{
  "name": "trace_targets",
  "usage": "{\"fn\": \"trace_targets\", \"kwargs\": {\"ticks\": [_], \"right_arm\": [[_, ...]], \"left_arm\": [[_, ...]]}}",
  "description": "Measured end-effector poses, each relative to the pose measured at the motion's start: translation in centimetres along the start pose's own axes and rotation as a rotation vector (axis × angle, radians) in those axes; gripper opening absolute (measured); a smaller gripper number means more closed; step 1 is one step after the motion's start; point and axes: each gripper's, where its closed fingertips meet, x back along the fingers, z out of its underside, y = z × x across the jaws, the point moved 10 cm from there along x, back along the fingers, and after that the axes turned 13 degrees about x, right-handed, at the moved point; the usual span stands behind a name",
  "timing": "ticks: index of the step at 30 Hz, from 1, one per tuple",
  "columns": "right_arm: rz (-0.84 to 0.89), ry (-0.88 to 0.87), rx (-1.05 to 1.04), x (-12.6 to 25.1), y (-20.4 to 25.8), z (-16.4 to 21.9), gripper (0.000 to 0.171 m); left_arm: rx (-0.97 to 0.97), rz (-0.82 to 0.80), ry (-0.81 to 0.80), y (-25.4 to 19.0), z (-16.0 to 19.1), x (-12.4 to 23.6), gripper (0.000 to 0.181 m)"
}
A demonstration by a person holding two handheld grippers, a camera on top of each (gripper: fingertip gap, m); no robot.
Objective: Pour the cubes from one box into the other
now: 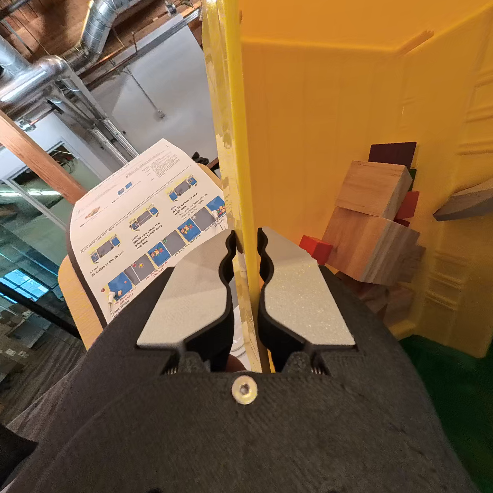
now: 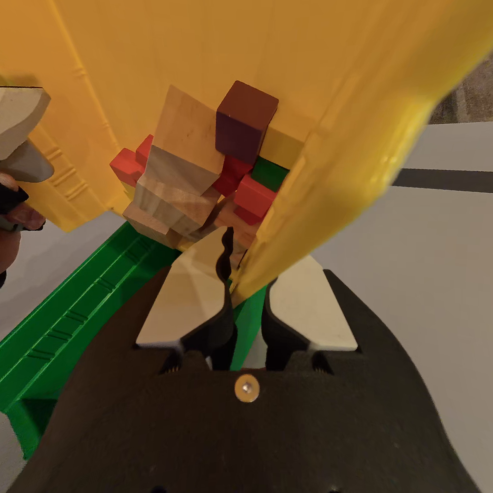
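My left gripper [image 1: 246,237] is shut on one side wall of the yellow box [image 1: 320,106], which is lifted and tilted steeply. Inside it several cubes pile against the low end: pale wooden cubes [image 1: 373,192], a red cube [image 1: 316,246] and a dark brown one [image 1: 392,152]. My right gripper [image 2: 242,256] is shut on the opposite wall of the yellow box [image 2: 240,40]. The cube pile [image 2: 181,186], with a brown cube [image 2: 242,120] and a green cube [image 2: 269,173], sits at the box's lower lip, right above the green box [image 2: 80,306].
A printed instruction sheet [image 1: 138,226] stands on a wooden board to the left. The green box rests on a grey table [image 2: 400,293] with a dark stripe [image 2: 440,180]. The left gripper's fingers [image 2: 21,120] and a hand [image 2: 16,213] show at the left edge.
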Motion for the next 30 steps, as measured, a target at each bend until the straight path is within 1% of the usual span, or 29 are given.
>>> {"fn": "trace_targets", "kwargs": {"ticks": [1, 5, 15, 23, 30], "right_arm": [[0.003, -0.001, -0.004, -0.01, -0.02, 0.15, 0.015], [0.018, -0.007, 0.001, -0.04, 0.01, 0.53, 0.014], [0.043, -0.055, 0.008, 0.17, 0.18, 0.41, 0.013], [0.104, -0.060, 0.012, 0.06, 0.33, 0.55, 0.011], [0.098, -0.091, 0.025, 0.22, 0.42, 0.16, 0.011]], "left_arm": [[-0.006, -0.006, -0.005, -0.12, 0.07, 0.03, 0.015], [-0.036, -0.019, -0.029, -0.59, 0.43, 0.28, 0.015], [-0.031, -0.027, -0.070, -0.39, 0.45, 0.18, 0.013], [-0.061, -0.050, -0.108, -0.86, 0.77, -0.02, 0.013], [-0.051, -0.060, -0.140, -0.59, 0.92, 0.36, 0.013]]}}
